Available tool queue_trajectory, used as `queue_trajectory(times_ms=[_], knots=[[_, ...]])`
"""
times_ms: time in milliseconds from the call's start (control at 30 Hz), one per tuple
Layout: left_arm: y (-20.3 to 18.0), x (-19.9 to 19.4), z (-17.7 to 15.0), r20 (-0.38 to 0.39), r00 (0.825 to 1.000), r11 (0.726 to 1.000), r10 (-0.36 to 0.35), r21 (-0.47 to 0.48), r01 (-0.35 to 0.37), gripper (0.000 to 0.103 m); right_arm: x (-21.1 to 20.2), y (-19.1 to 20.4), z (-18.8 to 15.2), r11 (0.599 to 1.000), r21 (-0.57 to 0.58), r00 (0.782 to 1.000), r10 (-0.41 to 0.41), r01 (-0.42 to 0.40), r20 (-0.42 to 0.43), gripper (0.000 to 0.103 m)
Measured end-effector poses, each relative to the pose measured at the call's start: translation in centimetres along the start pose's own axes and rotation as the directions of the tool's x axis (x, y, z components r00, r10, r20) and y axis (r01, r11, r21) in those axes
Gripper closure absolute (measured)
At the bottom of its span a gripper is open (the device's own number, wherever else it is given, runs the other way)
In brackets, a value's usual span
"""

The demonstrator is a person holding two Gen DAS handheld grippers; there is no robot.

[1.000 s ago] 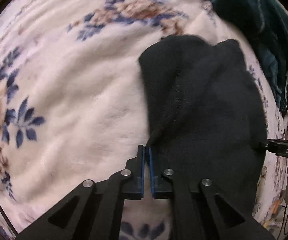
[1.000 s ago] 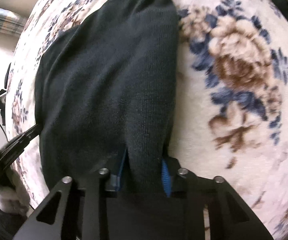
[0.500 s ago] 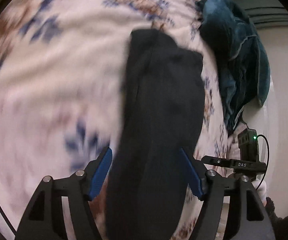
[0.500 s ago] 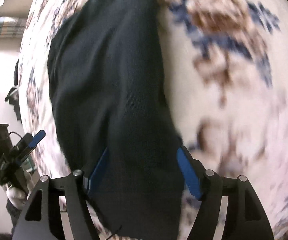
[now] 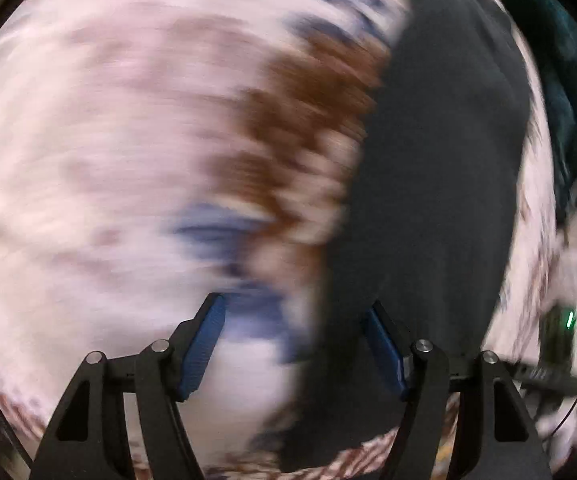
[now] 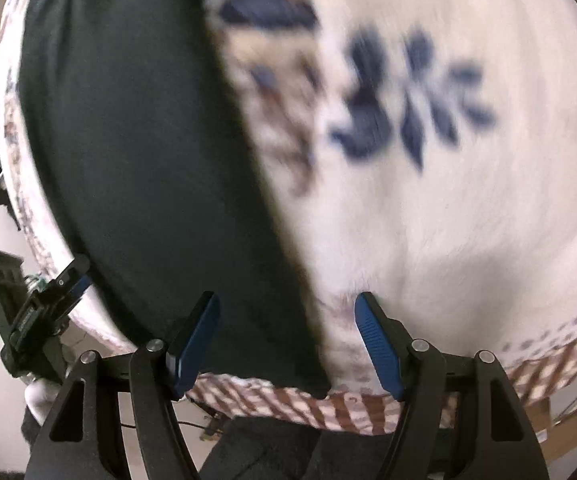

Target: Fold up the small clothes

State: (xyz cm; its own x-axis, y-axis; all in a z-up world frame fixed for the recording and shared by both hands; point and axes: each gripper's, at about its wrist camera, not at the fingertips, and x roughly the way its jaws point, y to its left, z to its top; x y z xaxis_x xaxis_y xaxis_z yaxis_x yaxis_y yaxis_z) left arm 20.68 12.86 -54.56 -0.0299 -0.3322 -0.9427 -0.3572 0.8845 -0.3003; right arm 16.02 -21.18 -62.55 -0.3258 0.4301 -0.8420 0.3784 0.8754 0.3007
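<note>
A black knitted garment [image 5: 436, 200] lies as a long folded strip on the floral blanket [image 5: 108, 160]. My left gripper [image 5: 294, 308] stands open over its left edge; the cloth runs under the right blue pad [image 5: 384, 348] and no pad presses on it. In the right wrist view the same garment [image 6: 136, 140] fills the left side. My right gripper [image 6: 286, 300] is open over its lower right corner, holding nothing. Each gripper shows in the other's view: the right gripper [image 5: 548, 376] and the left gripper [image 6: 48, 292]. Both views are blurred by motion.
A dark teal cloth [image 5: 560, 60] is bunched at the far right of the blanket. The blanket's checkered border [image 6: 368, 404] marks the near edge, with floor and dark fabric below it. White fleece with blue flowers [image 6: 408, 100] spreads to the garment's right.
Both grippers let go of the black garment and opened wide. The left swung left of it, the right swung right and toward the blanket's near edge. The garment stays lying flat.
</note>
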Motion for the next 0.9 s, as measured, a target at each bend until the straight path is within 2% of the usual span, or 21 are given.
queue_trajectory(times_ms=[67, 133, 200, 300, 367, 400, 433, 533, 600, 633, 667, 700, 767, 833, 900], knots=[[0.8, -1.2, 0.5, 0.018, 1.0, 0.999, -0.014, -0.043, 0.015, 0.036, 0.6, -0.3, -0.5, 1.0, 0.009, 1.0, -0.015, 0.015, 0.024, 0.031], [0.1, -2.8, 1.3, 0.07, 0.996, 0.996, -0.056, -0.059, 0.06, 0.036, 0.6, -0.1, -0.9, 1.0, 0.01, 0.999, -0.012, 0.011, 0.051, 0.031], [-2.5, -3.3, 2.9, 0.092, 0.991, 0.996, -0.094, 0.004, 0.094, 0.036, 0.9, 0.2, -1.5, 1.0, 0.011, 0.998, -0.001, 0.0, 0.067, 0.031], [-7.9, -2.3, 6.6, 0.135, 0.988, 0.99, -0.081, 0.123, 0.064, 0.036, 0.7, 0.4, -1.7, 1.0, 0.014, 0.996, 0.01, -0.011, 0.085, 0.031], [-9.4, -0.9, 8.8, 0.169, 0.986, 0.987, -0.014, 0.162, -0.014, 0.036, 0.7, 1.7, -1.5, 1.0, 0.022, 0.995, 0.014, -0.016, 0.095, 0.031], [-9.8, -0.2, 10.5, 0.2, 0.978, 0.982, 0.063, 0.16, -0.096, 0.036, 0.5, 1.8, -1.3, 1.0, 0.02, 0.995, 0.017, -0.02, 0.103, 0.031], [-8.9, 0.2, 11.5, 0.211, 0.972, 0.979, 0.107, 0.148, -0.14, 0.036, 0.2, 1.7, -1.2, 1.0, 0.018, 0.994, 0.016, -0.018, 0.11, 0.031], [-6.0, -0.3, 12.4, 0.209, 0.97, 0.984, 0.124, 0.101, -0.148, 0.033, -0.5, 1.9, -1.0, 1.0, 0.014, 0.99, -0.004, 0.002, 0.14, 0.031], [-4.4, -1.1, 11.9, 0.221, 0.956, 0.973, 0.193, 0.086, -0.216, 0.035, -0.9, 1.8, -0.8, 1.0, 0.019, 0.988, 0.009, -0.012, 0.152, 0.031], [-3.4, -1.4, 11.4, 0.204, 0.958, 0.973, 0.202, 0.07, -0.22, 0.036, -1.0, 1.7, -0.9, 0.999, 0.025, 0.988, 0.023, -0.027, 0.155, 0.031], [-2.6, -1.7, 10.9, 0.189, 0.967, 0.982, 0.17, 0.048, -0.182, 0.036, -1.0, 1.5, -1.0, 0.999, 0.028, 0.987, 0.031, -0.036, 0.156, 0.031], [-1.5, -2.1, 9.9, 0.171, 0.979, 0.994, 0.108, 0.015, -0.112, 0.036, -1.4, 0.9, -0.4, 0.998, 0.031, 0.988, 0.04, -0.045, 0.151, 0.031], [-0.9, -2.1, 7.9, 0.124, 0.992, 1.0, 0.009, -0.008, -0.008, 0.036, -1.4, 0.4, -0.8, 0.997, 0.035, 0.988, 0.059, -0.064, 0.144, 0.031], [-1.2, -1.8, 5.7, 0.076, 0.994, 0.997, -0.073, 0.004, 0.072, 0.036, -1.3, 0.1, -1.4, 0.996, 0.035, 0.988, 0.075, -0.08, 0.132, 0.031], [-2.1, -0.5, 3.2, 0.0, 0.989, 0.989, -0.147, 0.031, 0.147, 0.035, -1.3, 0.0, -2.1, 0.994, 0.029, 0.988, 0.099, -0.103, 0.116, 0.031]])
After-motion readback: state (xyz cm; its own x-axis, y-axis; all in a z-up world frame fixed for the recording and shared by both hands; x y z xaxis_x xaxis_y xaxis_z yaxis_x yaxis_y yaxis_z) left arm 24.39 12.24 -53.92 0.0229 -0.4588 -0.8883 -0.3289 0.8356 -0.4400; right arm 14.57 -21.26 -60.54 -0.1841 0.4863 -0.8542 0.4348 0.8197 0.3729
